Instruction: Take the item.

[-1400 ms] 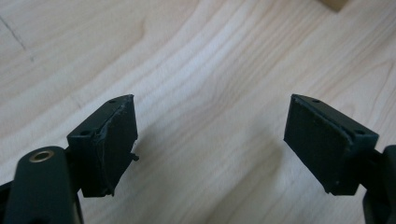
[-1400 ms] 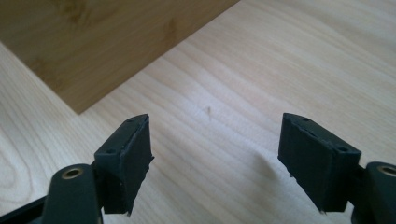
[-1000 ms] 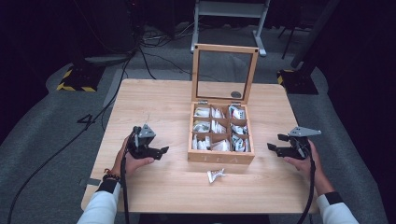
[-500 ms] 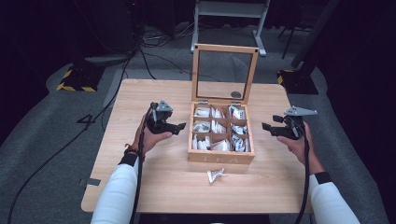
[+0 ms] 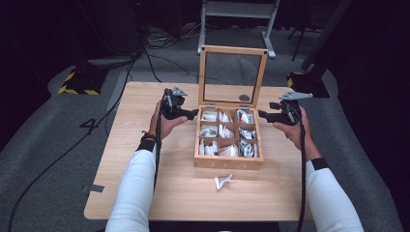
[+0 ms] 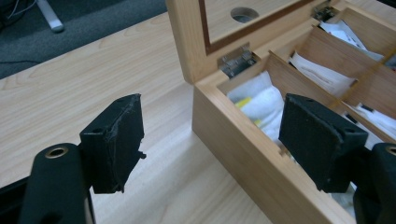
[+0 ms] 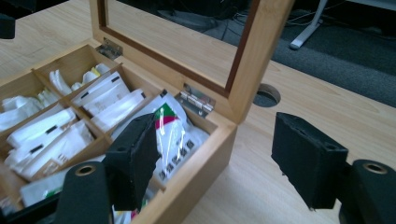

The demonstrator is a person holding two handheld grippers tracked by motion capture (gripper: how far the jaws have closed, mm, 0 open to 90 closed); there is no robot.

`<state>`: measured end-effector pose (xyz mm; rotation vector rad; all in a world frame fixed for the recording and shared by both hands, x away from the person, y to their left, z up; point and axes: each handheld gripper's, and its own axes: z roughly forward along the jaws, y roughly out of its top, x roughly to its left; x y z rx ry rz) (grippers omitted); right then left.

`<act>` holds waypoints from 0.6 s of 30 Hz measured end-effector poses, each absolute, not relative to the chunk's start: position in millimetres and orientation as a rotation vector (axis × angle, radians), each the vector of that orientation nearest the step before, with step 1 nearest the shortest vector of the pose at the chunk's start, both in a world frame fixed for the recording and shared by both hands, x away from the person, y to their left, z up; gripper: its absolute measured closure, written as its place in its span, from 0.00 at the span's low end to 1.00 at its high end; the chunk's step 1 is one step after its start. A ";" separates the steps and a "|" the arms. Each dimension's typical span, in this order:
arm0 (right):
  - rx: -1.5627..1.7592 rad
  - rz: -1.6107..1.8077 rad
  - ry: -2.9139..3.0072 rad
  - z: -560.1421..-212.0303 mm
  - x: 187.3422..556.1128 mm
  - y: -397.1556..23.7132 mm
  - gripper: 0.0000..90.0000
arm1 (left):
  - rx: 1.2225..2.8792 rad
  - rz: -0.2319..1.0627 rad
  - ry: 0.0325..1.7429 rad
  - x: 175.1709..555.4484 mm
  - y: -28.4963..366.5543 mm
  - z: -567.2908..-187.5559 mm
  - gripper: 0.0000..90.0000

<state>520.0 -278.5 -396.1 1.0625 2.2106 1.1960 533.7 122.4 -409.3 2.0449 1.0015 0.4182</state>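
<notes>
A wooden tea box stands mid-table with its glass lid upright. Its compartments hold several white tea packets. My left gripper is open at the box's rear left corner; in the left gripper view its jaws straddle the box's side wall near a hinge. My right gripper is open at the rear right corner. In the right gripper view one jaw hangs over a red-and-green packet and the other is outside the box wall.
A loose crumpled packet lies on the wooden table in front of the box. A round cable hole sits in the table behind the lid. Dark floor with cables and a desk frame lie beyond the far edge.
Both hands have moved away from the person, from beside the box's front to its rear corners. Both grippers stay open. The box and loose packet have not moved.
</notes>
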 end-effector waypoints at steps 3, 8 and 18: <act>1.061 1.158 2.216 -394.6 531.2 -267.1 0.35 | 2.050 0.428 1.027 545.5 114.7 -405.7 0.25; 1.094 1.135 2.203 -392.2 547.8 -255.6 0.36 | 2.047 0.447 1.088 563.9 103.9 -403.8 0.26; 1.227 1.136 2.171 -395.8 574.6 -264.3 0.34 | 2.051 0.471 1.080 582.5 80.5 -397.1 0.27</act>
